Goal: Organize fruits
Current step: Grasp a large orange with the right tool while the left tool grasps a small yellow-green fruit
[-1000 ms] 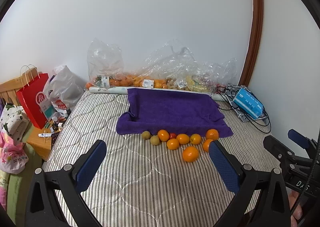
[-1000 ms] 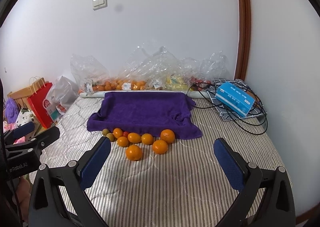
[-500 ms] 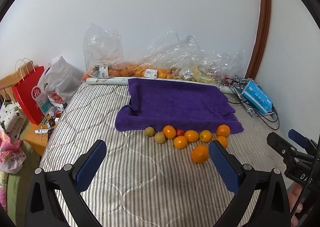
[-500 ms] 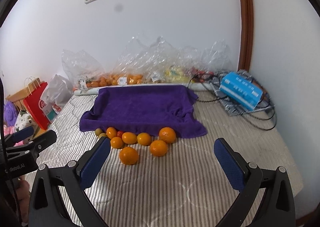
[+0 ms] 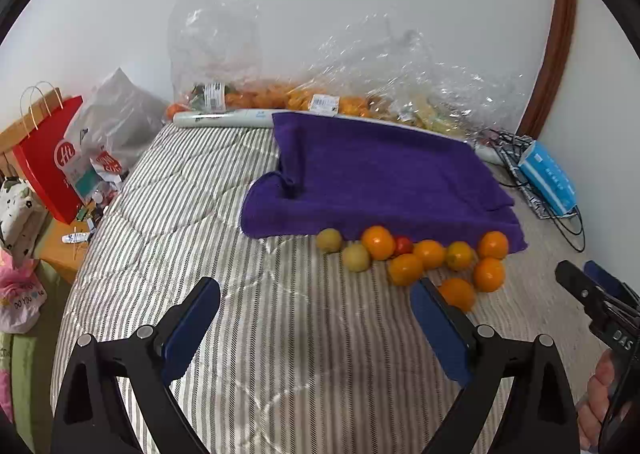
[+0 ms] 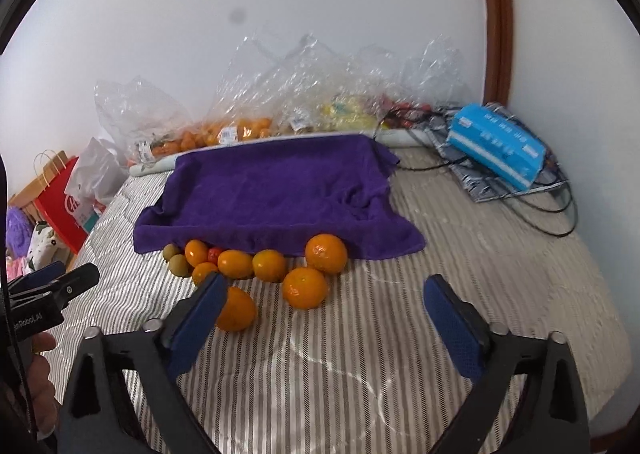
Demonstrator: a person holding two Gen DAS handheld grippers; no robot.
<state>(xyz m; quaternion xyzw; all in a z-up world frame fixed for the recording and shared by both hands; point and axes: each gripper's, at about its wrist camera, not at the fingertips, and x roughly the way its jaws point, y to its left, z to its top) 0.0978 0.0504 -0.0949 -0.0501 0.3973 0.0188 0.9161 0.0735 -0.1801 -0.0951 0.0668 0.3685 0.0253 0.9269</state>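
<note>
Several oranges (image 6: 326, 254) lie in a loose bunch on the striped mattress (image 5: 280, 334), just in front of a purple towel (image 5: 380, 177). Two yellow-green fruits (image 5: 355, 257) and a small red one (image 5: 403, 245) sit among them. My left gripper (image 5: 314, 290) hovers over bare mattress short of the bunch, its jaws closing with nothing between them. One orange (image 5: 458, 294) peeks out behind its right finger. My right gripper (image 6: 326, 282) is also closing. An orange (image 6: 306, 288) shows in its gap ahead of the tips, untouched, and another (image 6: 238, 312) is half hidden by the left finger.
Clear plastic bags of fruit (image 5: 312, 101) and a white roll (image 5: 224, 119) line the wall behind the towel. A blue box (image 6: 496, 147) on tangled cables lies at the right. A red paper bag (image 5: 44, 157) stands off the mattress's left edge.
Both grippers have sunk and moved forward towards the fruit, which now looks larger and nearer. Each pair of jaws has narrowed a little.
</note>
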